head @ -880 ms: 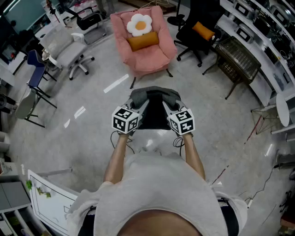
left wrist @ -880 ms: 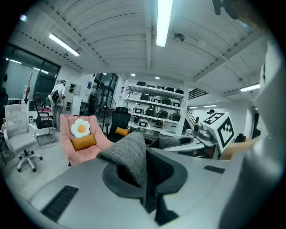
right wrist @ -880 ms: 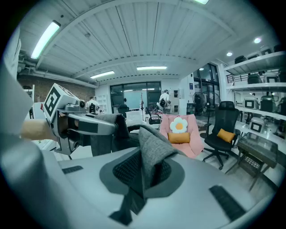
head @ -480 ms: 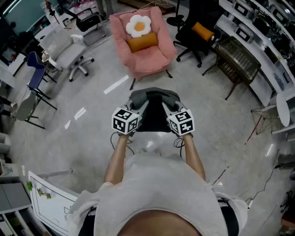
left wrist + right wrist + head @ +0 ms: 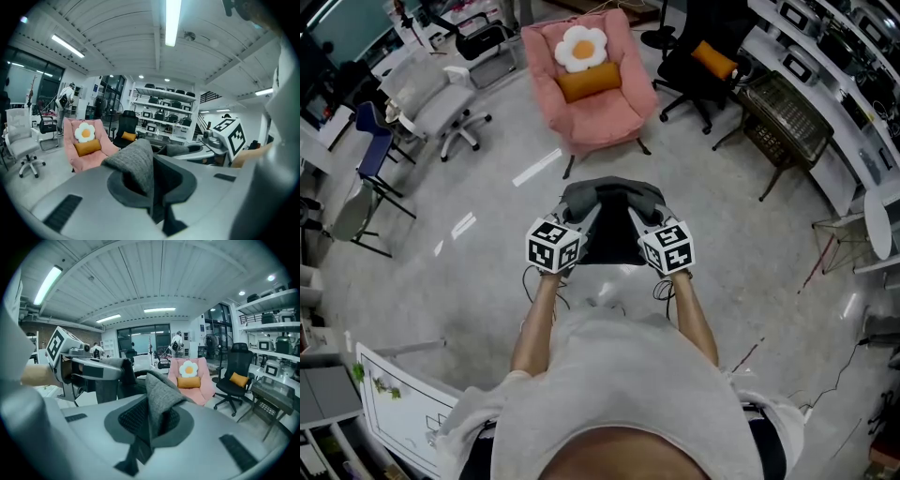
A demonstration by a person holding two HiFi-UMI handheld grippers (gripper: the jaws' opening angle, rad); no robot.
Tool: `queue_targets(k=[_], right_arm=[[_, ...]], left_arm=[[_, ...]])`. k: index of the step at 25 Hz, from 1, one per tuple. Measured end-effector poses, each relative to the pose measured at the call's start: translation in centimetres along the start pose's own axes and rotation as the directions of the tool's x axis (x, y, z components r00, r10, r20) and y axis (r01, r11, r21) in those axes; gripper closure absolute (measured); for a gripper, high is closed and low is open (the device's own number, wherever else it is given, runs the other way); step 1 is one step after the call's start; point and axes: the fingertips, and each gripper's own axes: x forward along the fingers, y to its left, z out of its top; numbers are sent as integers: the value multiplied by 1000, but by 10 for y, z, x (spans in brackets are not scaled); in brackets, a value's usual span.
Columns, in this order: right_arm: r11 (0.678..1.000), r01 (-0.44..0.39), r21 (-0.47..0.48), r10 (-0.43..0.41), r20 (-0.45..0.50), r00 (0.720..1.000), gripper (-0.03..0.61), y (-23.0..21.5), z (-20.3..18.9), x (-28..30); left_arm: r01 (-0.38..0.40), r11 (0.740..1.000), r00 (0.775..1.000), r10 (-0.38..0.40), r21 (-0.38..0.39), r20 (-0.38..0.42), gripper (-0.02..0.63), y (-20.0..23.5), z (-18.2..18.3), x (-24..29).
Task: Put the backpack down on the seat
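At the left of the floor (image 5: 487, 281) a white chair (image 5: 431, 101) is seen. At the lower left a white sheet (image 5: 403, 412) with green marks is seen, and its print is too small to be read.

The left gripper (image 5: 584, 214) is held out in front of the person. Its cube is marked with black-and-white squares only, with no letters. In the left gripper view its jaws are seen pressed together on a fold of grey cloth of the backpack (image 5: 614, 220).

The backpack, grey above and black below, is carried in the air between the two grippers, over bare floor. It is well short of the armchair (image 5: 595, 112) and is not yet laid on the seat. On that pink armchair, straight ahead, a flower cushion (image 5: 582, 49) is propped above an orange pillow (image 5: 589, 82).

The right gripper (image 5: 639, 216), whose cube bears the same kind of squares, is clamped tight on grey cloth at the backpack's other side, as is shown in the right gripper view.

Farther right a black chair (image 5: 682, 80) is seen on the floor, with an orange cushion (image 5: 713, 62) laid on it.
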Motion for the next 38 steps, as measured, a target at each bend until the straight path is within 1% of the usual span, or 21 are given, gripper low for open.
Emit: queue_targets(k=[7, 15, 23, 30, 38], right_arm=[[1000, -13, 6, 13, -18, 1000, 551, -14, -10, 6], [1000, -15, 2, 15, -37, 999, 551, -38, -7, 42], [1000, 5, 8, -5, -54, 999, 551, -85, 11, 100], [1000, 29, 7, -28, -69, 997, 549, -129, 48, 162], [998, 55, 8, -55, -76, 996, 549, -178, 93, 231]], left_arm=[[-10, 1000, 1000, 9, -23, -9, 583, 1, -8, 16], [-8, 999, 1000, 8, -32, -13, 583, 34, -5, 43], [19, 999, 1000, -19, -41, -1, 583, 95, 17, 96], [44, 997, 999, -44, -69, 8, 583, 161, 47, 138], [71, 995, 997, -70, -66, 16, 583, 236, 89, 183]])
